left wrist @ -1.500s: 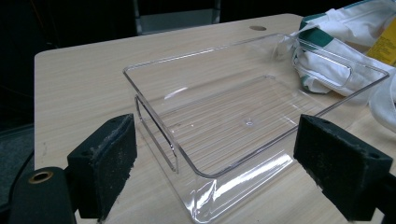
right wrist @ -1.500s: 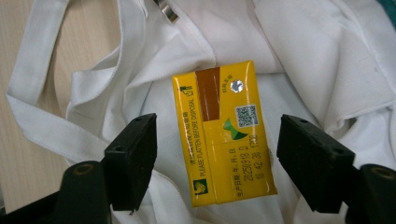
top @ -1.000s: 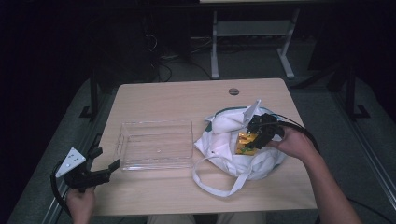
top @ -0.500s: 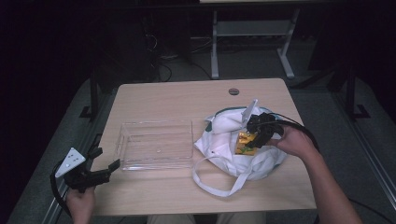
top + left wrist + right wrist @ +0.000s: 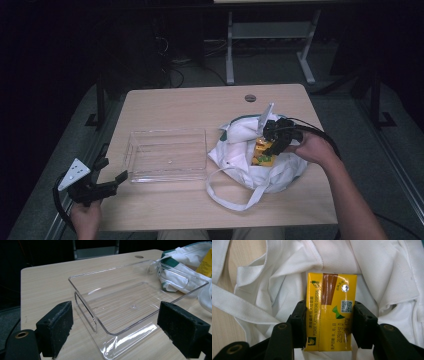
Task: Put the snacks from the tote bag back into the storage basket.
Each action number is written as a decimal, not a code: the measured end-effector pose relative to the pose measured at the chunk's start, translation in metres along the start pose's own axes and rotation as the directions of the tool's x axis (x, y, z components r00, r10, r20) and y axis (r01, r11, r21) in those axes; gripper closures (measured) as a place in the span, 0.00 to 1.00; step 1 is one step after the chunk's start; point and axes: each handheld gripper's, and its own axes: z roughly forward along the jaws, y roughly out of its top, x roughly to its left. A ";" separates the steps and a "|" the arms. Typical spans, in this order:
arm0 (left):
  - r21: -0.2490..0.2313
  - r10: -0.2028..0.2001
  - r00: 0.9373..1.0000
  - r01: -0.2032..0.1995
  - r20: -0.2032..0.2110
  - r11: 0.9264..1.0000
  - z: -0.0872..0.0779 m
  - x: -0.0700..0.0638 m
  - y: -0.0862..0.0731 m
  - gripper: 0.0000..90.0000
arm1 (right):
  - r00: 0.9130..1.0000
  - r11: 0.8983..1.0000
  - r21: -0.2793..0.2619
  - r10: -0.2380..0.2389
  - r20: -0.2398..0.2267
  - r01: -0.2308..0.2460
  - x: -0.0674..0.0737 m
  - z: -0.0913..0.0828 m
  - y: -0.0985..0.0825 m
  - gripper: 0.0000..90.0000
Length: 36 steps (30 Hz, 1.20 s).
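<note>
Closing over the last moment, the right gripper (image 5: 328,322) now clamps the yellow carton (image 5: 331,312) inside the white bag (image 5: 255,155), right of centre. Left gripper (image 5: 125,332) waits open; tray (image 5: 167,172) empty, transfer remains.

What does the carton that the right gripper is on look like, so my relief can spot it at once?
Start at the crumpled white cloth bag on the right half of the light wooden table. In its opening lies a small yellow drink carton with a brown stripe, clamped between the right gripper. Nothing else there is yellow.
</note>
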 end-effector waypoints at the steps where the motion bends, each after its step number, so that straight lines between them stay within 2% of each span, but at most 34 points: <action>1: 0.000 0.000 1.000 0.000 -0.001 1.000 0.000 0.000 0.000 0.14 | 1.000 1.000 0.003 0.001 0.000 -0.001 0.000 0.000 0.001 0.58; 11: 0.001 0.004 1.000 -0.004 -0.005 1.000 0.000 0.000 0.000 0.14 | 1.000 1.000 0.001 0.019 -0.015 -0.019 -0.004 -0.004 -0.002 0.58; 26: -0.001 0.005 1.000 -0.005 -0.007 1.000 0.000 -0.001 0.001 0.14 | 0.999 0.999 -0.019 0.031 -0.008 -0.031 -0.005 -0.013 -0.003 0.58; 32: 0.001 0.005 1.000 -0.005 -0.008 1.000 0.000 -0.001 0.001 0.14 | 1.000 0.999 -0.018 0.030 -0.009 -0.030 -0.007 -0.018 0.002 0.58; 36: -0.005 0.002 1.000 -0.002 -0.009 1.000 -0.001 0.000 0.001 0.14 | 0.999 0.999 -0.041 0.030 -0.014 -0.030 -0.008 -0.028 0.009 0.59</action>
